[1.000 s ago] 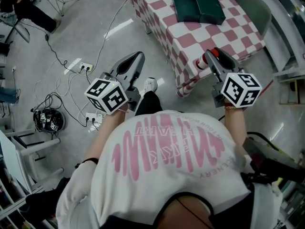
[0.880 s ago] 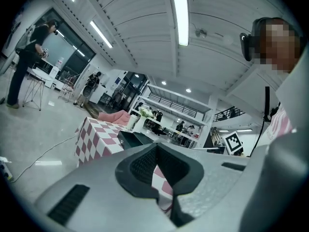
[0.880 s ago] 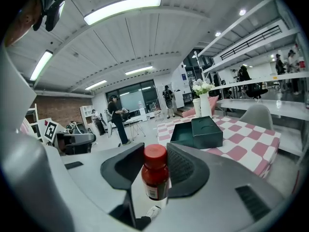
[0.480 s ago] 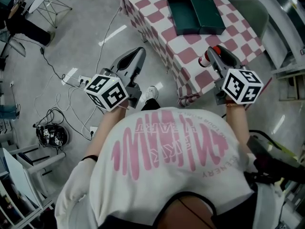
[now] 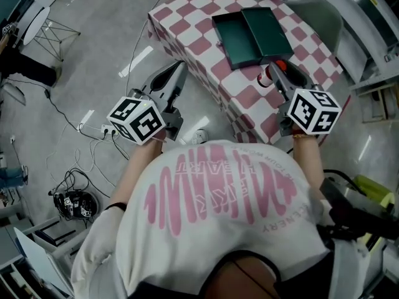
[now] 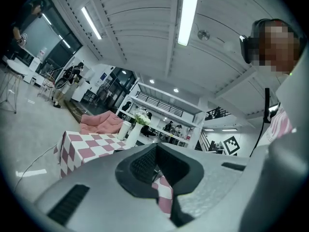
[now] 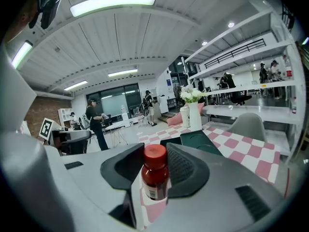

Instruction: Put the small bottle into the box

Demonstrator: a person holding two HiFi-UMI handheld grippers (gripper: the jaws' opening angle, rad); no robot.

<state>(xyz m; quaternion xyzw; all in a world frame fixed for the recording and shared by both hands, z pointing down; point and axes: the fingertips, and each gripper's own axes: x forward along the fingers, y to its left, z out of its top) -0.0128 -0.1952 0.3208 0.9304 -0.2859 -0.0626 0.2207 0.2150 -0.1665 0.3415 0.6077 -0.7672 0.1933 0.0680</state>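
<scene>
Right gripper (image 7: 153,151) is clenched on the small bottle (image 7: 155,175), pads on its body, red cap up. The bottle hangs over the near edge of the checked table (image 5: 199,17). The green box (image 5: 252,36) lies open at 11 o'clock of the bottle, not yet reached. Left gripper (image 6: 155,151) has its jaws together with nothing in them, over the floor at 9 o'clock.

Risks, judged:
- The pads bear on a smooth round body. A slip here drops the bottle to the floor, not the cloth.
- The box shows two flat halves and I cannot tell tray from lid, so the wrong half is possible.
- The bottle base may catch the near wall.

Around:
- vase with flowers (image 7: 194,112) at 12 o'clock beyond the box
- grey chair (image 5: 324,17) at 2 o'clock
- power strip (image 5: 103,130) at 8 o'clock

Nothing stands between bottle and box.
</scene>
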